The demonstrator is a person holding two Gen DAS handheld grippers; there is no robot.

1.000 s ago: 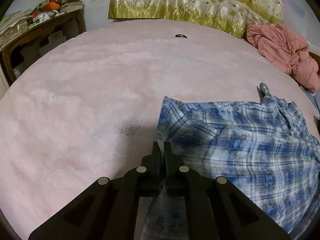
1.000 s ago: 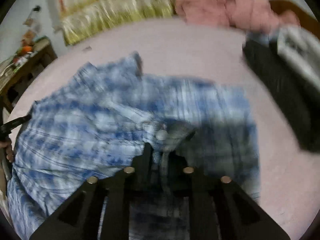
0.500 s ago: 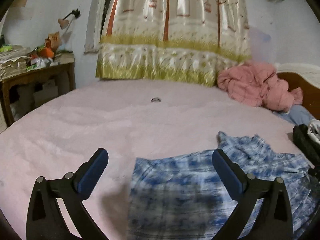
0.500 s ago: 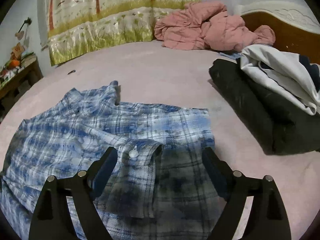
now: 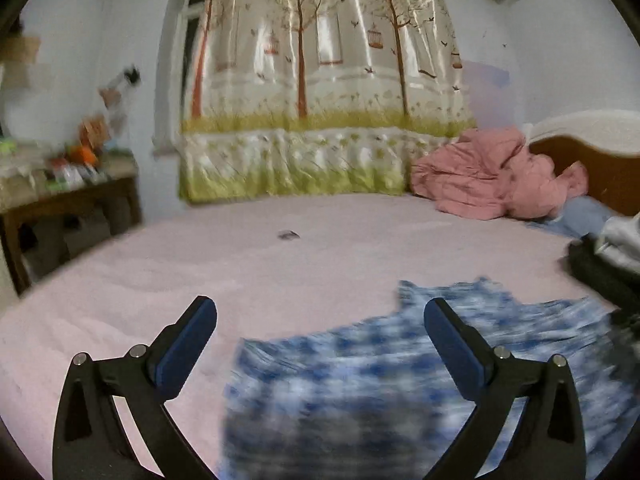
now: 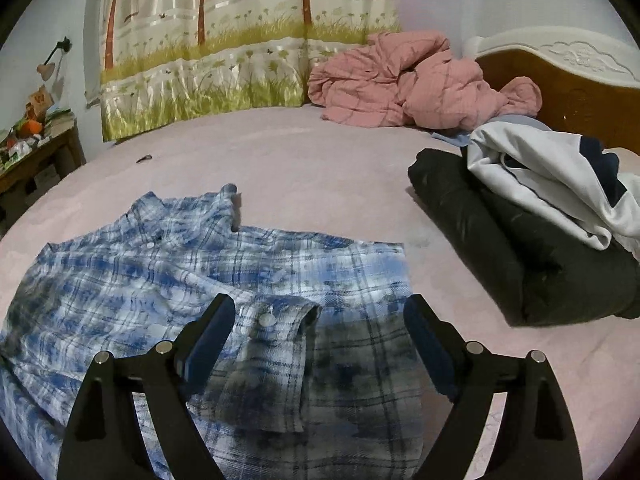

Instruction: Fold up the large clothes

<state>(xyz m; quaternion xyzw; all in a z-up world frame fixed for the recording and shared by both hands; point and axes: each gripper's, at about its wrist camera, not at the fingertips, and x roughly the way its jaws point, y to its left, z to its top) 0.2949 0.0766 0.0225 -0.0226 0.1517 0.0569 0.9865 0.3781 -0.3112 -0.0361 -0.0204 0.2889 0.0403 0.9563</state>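
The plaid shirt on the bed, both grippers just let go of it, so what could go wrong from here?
1. The cuff folded over the plaid shirt lies loose and may slip back when the next fold lifts the cloth.
2. The shirt looks uneven and wrinkled, so further folds may come out crooked.
3. The pile of dark and white clothes sits close by; a wide swing of the right gripper might knock it.

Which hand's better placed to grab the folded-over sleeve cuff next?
Right. The right tool is open with the cuff just ahead between its fingers; the left tool faces the shirt's far edge.
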